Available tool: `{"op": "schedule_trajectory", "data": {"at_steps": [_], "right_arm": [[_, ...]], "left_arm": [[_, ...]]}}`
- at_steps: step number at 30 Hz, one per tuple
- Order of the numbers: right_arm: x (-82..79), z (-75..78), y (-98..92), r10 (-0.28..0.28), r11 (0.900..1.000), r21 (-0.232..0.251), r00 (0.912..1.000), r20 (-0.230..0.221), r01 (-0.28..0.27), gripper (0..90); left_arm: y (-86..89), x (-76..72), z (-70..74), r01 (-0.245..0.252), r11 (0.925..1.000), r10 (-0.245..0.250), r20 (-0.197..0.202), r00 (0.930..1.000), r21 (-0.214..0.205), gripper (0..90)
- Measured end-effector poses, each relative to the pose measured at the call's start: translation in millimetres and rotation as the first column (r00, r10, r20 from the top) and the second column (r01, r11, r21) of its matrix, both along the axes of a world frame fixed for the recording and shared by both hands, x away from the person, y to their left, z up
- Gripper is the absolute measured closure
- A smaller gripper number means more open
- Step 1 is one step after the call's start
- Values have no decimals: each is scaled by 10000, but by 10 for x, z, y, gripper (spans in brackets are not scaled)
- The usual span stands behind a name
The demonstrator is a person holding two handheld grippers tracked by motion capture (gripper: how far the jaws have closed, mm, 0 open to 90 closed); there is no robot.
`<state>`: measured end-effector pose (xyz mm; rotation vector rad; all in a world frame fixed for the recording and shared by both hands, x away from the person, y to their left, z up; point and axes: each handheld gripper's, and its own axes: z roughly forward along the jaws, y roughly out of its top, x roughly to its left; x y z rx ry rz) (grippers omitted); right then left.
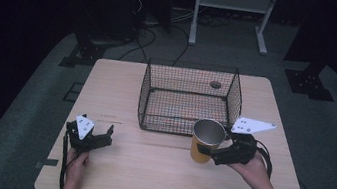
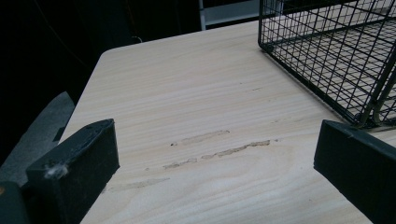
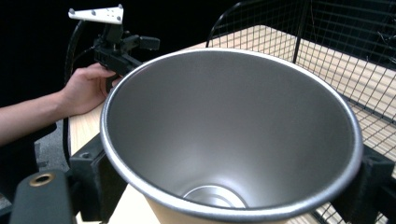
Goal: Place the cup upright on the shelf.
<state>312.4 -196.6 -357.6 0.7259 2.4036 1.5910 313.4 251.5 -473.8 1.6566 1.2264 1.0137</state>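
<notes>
A cup (image 1: pixel 206 141) with an orange-yellow outside and a bare metal inside stands upright just in front of the black wire basket (image 1: pixel 182 123), near its right front corner. My right gripper (image 1: pixel 209 151) is shut on the cup from the right, one jaw on each side of it. In the right gripper view the cup's empty inside (image 3: pixel 224 126) is close up between the jaws. My left gripper (image 1: pixel 90 136) rests low over the table's left front, open, with bare wood between its jaws (image 2: pixel 217 172). I cannot tell whether the cup's base touches the table.
The wire basket (image 2: pixel 327 56) is empty and sits at the middle back of the wooden table (image 1: pixel 145 172). The other hand and its gripper (image 3: pixel 121 44) show beyond the cup. Cables and a white stand (image 1: pixel 233 3) are on the floor behind the table.
</notes>
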Motion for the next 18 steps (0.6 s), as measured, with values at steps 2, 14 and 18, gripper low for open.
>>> {"op": "schedule_trajectory", "data": {"at_steps": [2,14,18], "right_arm": [[25,53,8,68,10000,39,10000,30,-68,131],[255,328,74,145,9998,167,9999,-22,-144,131],[339,414,89,166,9996,215,9999,-20,-166,131]], "left_arm": [[0,0,0,5,10000,-5,1,10000,-4,0],[0,-3,1,-2,10000,2,3,10000,-40,0],[3,-3,2,0,10000,0,-16,10000,-41,0]]}}
